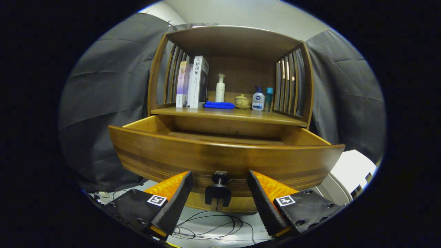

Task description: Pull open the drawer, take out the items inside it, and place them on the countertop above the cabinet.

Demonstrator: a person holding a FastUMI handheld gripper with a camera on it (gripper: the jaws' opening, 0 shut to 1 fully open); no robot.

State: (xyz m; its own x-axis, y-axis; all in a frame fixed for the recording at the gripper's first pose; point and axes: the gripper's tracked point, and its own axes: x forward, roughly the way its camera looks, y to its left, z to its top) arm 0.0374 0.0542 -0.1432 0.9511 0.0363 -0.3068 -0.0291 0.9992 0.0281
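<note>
A wooden cabinet has its drawer (224,160) pulled out toward me. The drawer's dark knob (219,178) sits on the front panel, between my two fingers and untouched by them. My gripper (219,181) is open, its fingers standing apart on either side of the knob. The drawer front hides whatever lies inside; only the inner walls show. Above the drawer runs the countertop (262,117), a wooden shelf surface.
On the countertop stand two books (193,82), a white pump bottle (220,89), a blue cloth (219,105), a small lidded jar (242,101), a white bottle (258,99) and a teal bottle (268,98). Cables (210,227) lie on the floor below.
</note>
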